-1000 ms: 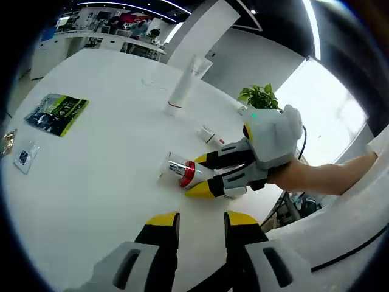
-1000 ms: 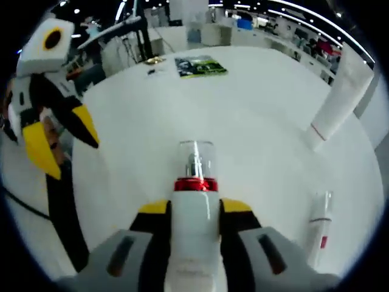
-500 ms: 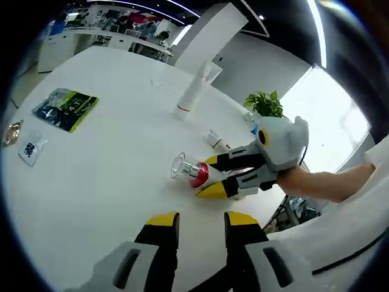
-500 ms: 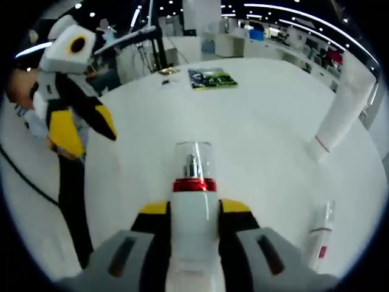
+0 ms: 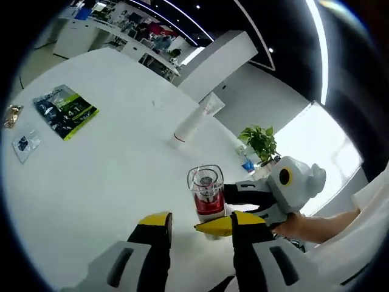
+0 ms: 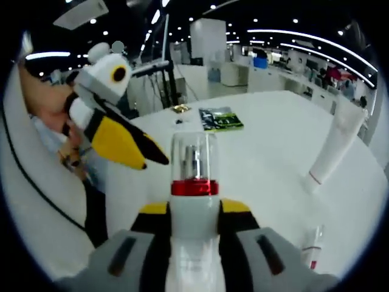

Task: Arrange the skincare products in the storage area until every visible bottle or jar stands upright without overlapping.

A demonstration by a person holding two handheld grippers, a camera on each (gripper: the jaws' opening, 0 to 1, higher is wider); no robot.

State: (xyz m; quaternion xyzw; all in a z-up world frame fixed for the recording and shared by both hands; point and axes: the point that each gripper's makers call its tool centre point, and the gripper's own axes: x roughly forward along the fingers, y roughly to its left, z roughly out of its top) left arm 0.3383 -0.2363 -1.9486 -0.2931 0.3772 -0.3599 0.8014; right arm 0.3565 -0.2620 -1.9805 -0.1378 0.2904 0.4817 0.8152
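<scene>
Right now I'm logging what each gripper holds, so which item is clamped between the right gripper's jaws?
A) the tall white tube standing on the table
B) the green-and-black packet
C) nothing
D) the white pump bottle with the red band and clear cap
D: in the right gripper view the white pump bottle sits between the right gripper's yellow-tipped jaws, red band and clear cap pointing away from the camera.

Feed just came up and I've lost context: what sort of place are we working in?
Probably a large open-plan office or showroom: a broad white table, rows of white desks under ceiling strip lights, and a potted plant by a bright window.
</scene>
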